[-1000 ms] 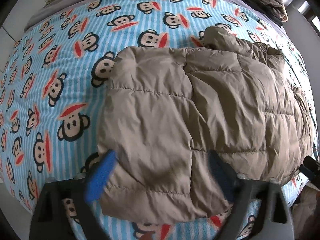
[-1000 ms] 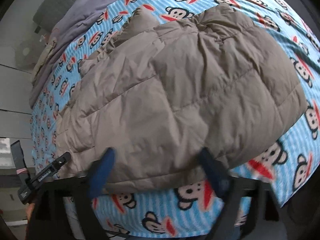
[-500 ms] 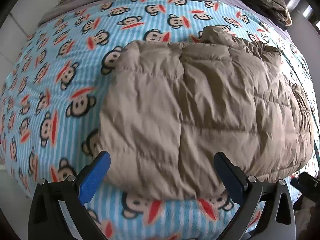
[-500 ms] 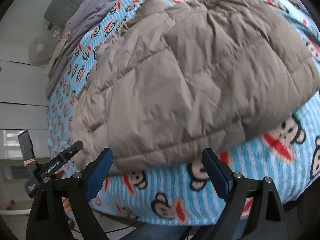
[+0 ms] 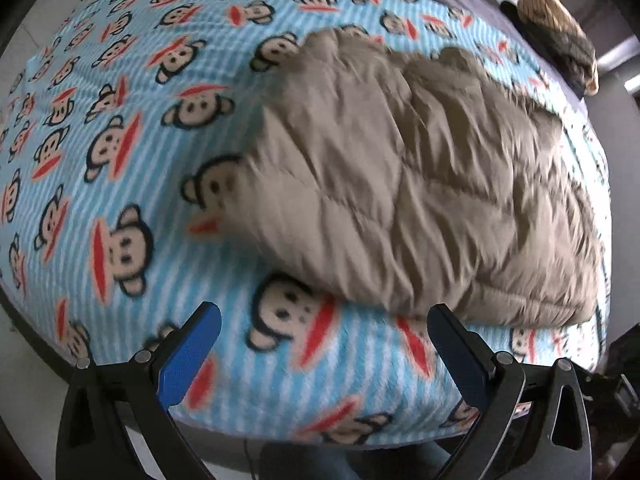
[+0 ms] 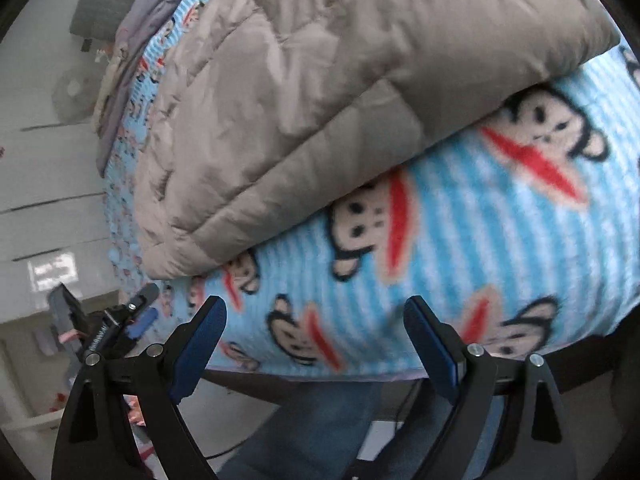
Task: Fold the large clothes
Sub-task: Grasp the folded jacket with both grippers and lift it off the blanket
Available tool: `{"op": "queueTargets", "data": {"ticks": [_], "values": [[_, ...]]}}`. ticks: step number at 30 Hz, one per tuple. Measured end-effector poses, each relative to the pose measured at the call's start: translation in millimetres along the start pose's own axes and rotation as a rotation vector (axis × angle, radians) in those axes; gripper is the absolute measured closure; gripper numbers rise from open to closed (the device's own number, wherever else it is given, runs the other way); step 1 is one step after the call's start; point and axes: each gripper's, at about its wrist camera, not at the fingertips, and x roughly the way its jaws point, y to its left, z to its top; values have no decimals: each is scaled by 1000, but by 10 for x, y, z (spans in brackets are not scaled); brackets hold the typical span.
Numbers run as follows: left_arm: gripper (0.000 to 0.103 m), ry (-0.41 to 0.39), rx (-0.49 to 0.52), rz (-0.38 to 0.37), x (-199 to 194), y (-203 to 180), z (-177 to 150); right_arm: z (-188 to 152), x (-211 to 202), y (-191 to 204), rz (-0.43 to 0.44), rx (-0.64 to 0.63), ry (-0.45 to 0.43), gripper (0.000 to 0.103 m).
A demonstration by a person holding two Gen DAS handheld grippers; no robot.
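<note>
jacket (image 5: pixel 420 184) blurred, folded | far edge cut off | tongs empty

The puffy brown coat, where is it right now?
The puffy brown coat lies folded on the monkey blanket covering the bed, near its front edge. In both wrist views it sits just beyond the open tongs, touching neither.

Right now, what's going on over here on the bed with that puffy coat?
A person is folding a tan quilted jacket on a bed covered by a blue monkey-print blanket. The jacket lies folded over, its layers stacked along the near edge. The left gripper and the right gripper are both open and empty, over the blanket's near edge just short of the jacket. Neither is touching it.
</note>
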Motion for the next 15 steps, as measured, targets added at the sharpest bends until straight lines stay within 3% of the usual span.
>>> {"op": "queueTargets", "data": {"ticks": [5, 10, 15], "values": [[0, 5, -2, -75, 30, 358, 412, 66, 457, 352, 95, 28, 16, 11], [0, 105, 12, -241, 370, 631, 888, 134, 909, 714, 137, 61, 58, 11], [0, 238, 81, -421, 848, 557, 1253, 119, 1070, 843, 109, 94, 57, 11]]}}
